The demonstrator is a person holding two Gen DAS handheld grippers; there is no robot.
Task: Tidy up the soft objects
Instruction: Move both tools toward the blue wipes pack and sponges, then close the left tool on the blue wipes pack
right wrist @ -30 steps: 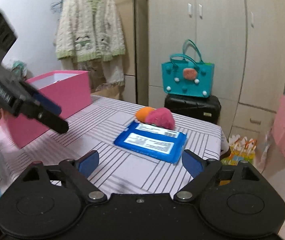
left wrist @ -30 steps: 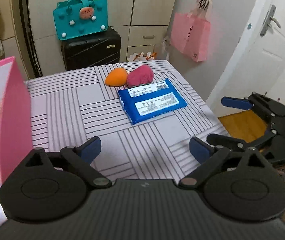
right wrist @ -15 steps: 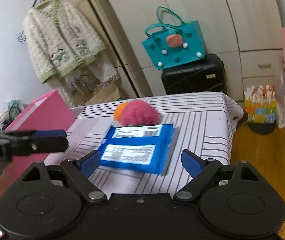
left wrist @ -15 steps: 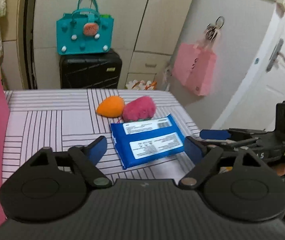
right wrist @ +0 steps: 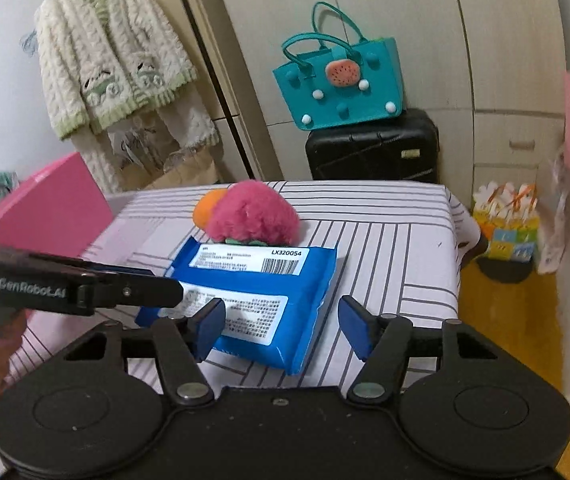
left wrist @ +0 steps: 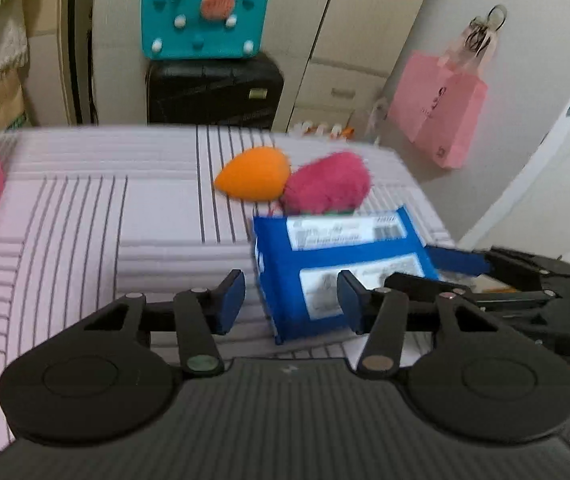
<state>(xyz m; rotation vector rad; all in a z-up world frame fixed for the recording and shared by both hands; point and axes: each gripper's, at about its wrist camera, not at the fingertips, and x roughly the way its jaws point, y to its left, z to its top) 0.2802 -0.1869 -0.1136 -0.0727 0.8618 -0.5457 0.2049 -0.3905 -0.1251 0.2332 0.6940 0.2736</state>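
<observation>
The blue wipes pack (right wrist: 253,300) lies flat on the striped table (right wrist: 397,240), touching the pink plush ball (right wrist: 255,216). Both tools, left tool (left wrist: 289,300) and right tool (right wrist: 281,326), are released, holding nothing. Straddle the pack's edge squarely, then clench gently to avoid crushing

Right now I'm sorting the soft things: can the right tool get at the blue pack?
Probably yes: the right tool is open just before the blue pack, nothing between.

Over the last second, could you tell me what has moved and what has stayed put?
Both grippers, left and right, closed in on the blue pack from either side, jaws narrowed but open, nothing grasped. The pack, orange sponge and pink plush lie unmoved.
</observation>
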